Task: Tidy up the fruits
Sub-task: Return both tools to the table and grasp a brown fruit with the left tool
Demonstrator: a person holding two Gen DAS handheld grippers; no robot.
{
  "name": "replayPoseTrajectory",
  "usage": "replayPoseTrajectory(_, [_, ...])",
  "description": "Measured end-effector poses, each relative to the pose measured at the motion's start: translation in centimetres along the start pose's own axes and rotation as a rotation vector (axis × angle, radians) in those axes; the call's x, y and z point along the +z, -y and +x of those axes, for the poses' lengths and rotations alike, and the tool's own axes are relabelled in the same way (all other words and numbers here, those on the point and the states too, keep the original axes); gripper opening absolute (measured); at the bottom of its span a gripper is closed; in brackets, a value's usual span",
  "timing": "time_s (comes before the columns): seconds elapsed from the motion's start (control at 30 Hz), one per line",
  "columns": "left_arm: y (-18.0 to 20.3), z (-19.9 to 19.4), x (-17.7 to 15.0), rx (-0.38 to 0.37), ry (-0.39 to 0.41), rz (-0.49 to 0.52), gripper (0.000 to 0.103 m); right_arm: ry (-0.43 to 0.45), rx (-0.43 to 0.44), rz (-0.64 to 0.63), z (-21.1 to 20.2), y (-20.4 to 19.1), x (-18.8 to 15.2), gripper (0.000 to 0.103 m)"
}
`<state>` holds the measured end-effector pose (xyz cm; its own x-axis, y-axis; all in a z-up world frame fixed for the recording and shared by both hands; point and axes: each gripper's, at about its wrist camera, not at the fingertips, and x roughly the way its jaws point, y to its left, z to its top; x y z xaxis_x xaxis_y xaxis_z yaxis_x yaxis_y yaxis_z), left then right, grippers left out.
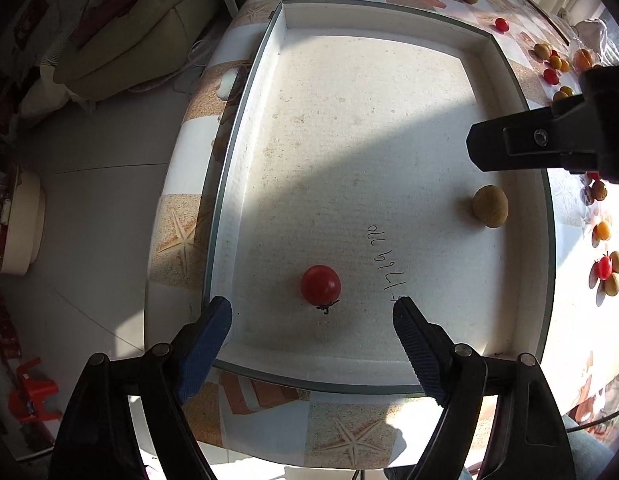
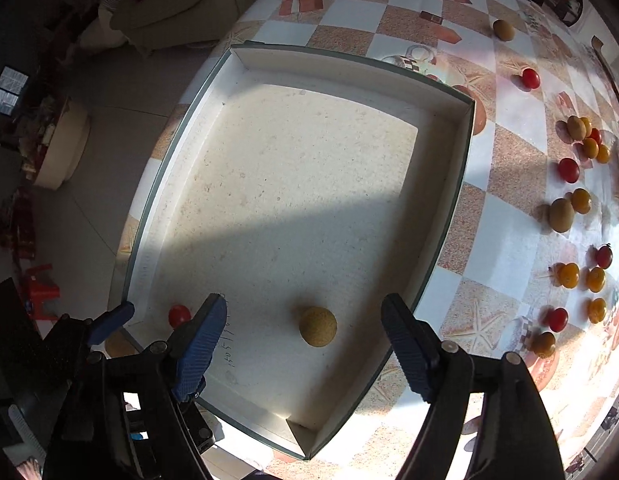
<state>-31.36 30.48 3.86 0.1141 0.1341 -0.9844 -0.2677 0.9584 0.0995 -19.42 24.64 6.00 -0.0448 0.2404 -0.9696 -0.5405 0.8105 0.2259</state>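
Observation:
A shallow white tray (image 1: 505, 64) (image 2: 467, 128) lies on the checkered table. A red cherry tomato (image 1: 320, 284) (image 2: 178, 316) rests on its floor near the front. A round tan fruit (image 1: 490, 205) (image 2: 317, 326) lies in the tray too. My left gripper (image 1: 311, 316) is open and empty above the tomato, the tomato between its fingertips. My right gripper (image 2: 305, 320) is open and empty above the tan fruit; it also shows from the side in the left wrist view (image 1: 521, 144). Several red, orange and tan fruits (image 2: 569, 274) lie loose on the table right of the tray.
The table edge (image 1: 165, 248) drops to a grey tiled floor on the left, with a sofa (image 1: 141, 28), a white round tub (image 1: 21, 224) and a red stool (image 1: 33, 396). A clear plastic bag (image 1: 593, 36) lies at the far right.

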Motion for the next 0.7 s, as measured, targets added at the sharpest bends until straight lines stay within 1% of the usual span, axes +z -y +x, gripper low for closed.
replayPoseTrajectory(0.03, [0.2, -0.2, 0.2, -0.002, 0.002, 0.003, 0.084, 0.010, 0.002, 0.008, -0.6, 0.3, -0.1, 0.083])
replayPoseTrajectory(0.07, [-0.5, -0.6, 0.2, -0.005, 0.006, 0.005, 0.084, 0.020, 0.003, 0.017, -1.1, 0.6, -0.2, 0.083])
replayPoseTrajectory(0.17, [0.6, -1.8, 0.4, -0.016, 0.023, 0.013, 0.084, 0.041, -0.002, 0.048, -3.0, 2.7, -0.8, 0.083])
replayPoseTrajectory(0.2, [1.1, -2.2, 0.5, -0.019, 0.027, 0.020, 0.084, 0.047, -0.006, 0.061, -3.0, 3.3, -0.7, 0.083])
replayPoseTrajectory(0.3, [2.5, -3.2, 1.1, -0.031, 0.045, 0.053, 0.084, 0.058, -0.012, 0.105, -4.7, 5.0, -1.2, 0.083])
replayPoseTrajectory(0.43, [4.4, -4.2, 2.3, -0.038, 0.070, 0.114, 0.084, 0.069, -0.038, 0.160, -5.4, 7.7, -2.0, 0.083])
replayPoseTrajectory(0.5, [5.4, -4.7, 2.6, -0.042, 0.079, 0.139, 0.084, 0.074, -0.051, 0.194, -6.1, 9.4, -2.8, 0.083])
replayPoseTrajectory(0.57, [5.5, -4.9, 4.4, -0.051, 0.089, 0.163, 0.084, 0.075, -0.065, 0.231, -6.4, 11.0, -3.7, 0.083])
replayPoseTrajectory(0.7, [7.3, -5.6, 5.6, -0.065, 0.098, 0.210, 0.084, 0.074, -0.097, 0.318, -6.9, 14.5, -6.5, 0.083])
